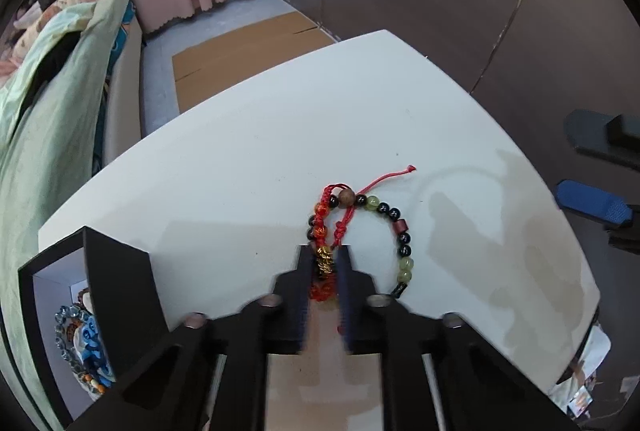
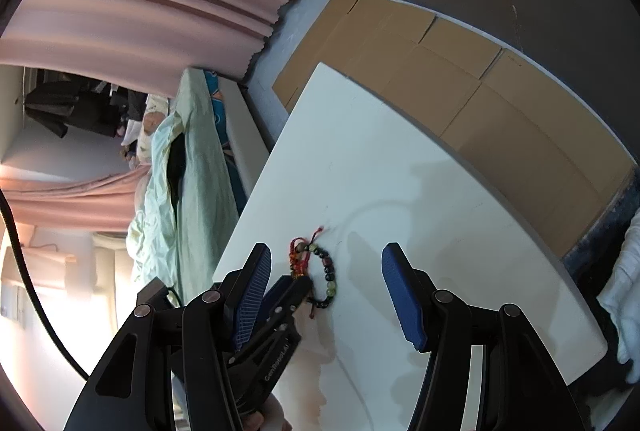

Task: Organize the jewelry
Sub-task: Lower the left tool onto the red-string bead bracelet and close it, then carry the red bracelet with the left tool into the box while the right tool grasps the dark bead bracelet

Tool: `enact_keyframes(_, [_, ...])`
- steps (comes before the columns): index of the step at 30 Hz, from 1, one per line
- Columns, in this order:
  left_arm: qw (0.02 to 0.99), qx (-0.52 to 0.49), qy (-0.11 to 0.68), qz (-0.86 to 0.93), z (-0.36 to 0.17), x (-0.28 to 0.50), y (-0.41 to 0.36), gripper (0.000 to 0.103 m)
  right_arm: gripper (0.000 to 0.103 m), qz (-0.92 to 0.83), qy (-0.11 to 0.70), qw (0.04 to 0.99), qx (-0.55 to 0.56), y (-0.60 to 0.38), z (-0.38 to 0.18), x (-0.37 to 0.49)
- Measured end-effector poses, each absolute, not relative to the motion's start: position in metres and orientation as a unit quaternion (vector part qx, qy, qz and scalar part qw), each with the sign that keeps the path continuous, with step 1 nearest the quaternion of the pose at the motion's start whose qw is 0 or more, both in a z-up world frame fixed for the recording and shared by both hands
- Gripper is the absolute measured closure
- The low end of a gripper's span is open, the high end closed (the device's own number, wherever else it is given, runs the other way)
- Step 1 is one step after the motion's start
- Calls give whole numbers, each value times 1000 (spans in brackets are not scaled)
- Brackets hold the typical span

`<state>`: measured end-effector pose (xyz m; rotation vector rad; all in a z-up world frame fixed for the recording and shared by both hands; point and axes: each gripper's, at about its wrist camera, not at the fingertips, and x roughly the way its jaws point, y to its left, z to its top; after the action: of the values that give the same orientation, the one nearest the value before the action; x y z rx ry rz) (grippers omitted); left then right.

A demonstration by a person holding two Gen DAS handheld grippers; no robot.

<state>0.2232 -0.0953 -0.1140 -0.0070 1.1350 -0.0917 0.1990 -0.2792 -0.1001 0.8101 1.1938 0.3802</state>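
Note:
A red cord bracelet (image 1: 322,231) with orange beads and a gold charm lies on the white table (image 1: 248,159), tangled with a black and green bead bracelet (image 1: 402,235). My left gripper (image 1: 325,259) is shut on the red bracelet at its gold charm. In the right wrist view the left gripper (image 2: 298,283) pinches the red bracelet (image 2: 298,255) beside the bead bracelet (image 2: 326,271). My right gripper (image 2: 324,267) is open and empty, held above the table over the bracelets.
A black open jewelry box (image 1: 100,295) with blue and mixed bead jewelry inside stands at the table's front left. A bed with green bedding (image 1: 44,119) lies left. Flattened cardboard (image 1: 240,51) lies on the floor beyond the table. A white-gloved hand (image 2: 624,291) shows at right.

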Motion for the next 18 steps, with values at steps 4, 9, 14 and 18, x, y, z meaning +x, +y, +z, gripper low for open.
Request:
enact_keyframes(4, [853,-17,519,-51,-98,211,-90,96,43,178,548,732,363,-273,-102,199])
enact_keyframes(9, [864,-52,498,-56,-80,199,-78,97,43,183,556,740,332,-262,-104,201])
enact_keyframes(14, [875,-88,473,-63,-63,184,-63,97,53,193,559,756,280,-245,-100,200])
enact_keyframes(18, [880,-120,455,-71,-55,170,-49,97,53,206,564,757,256,-231,-101,197])
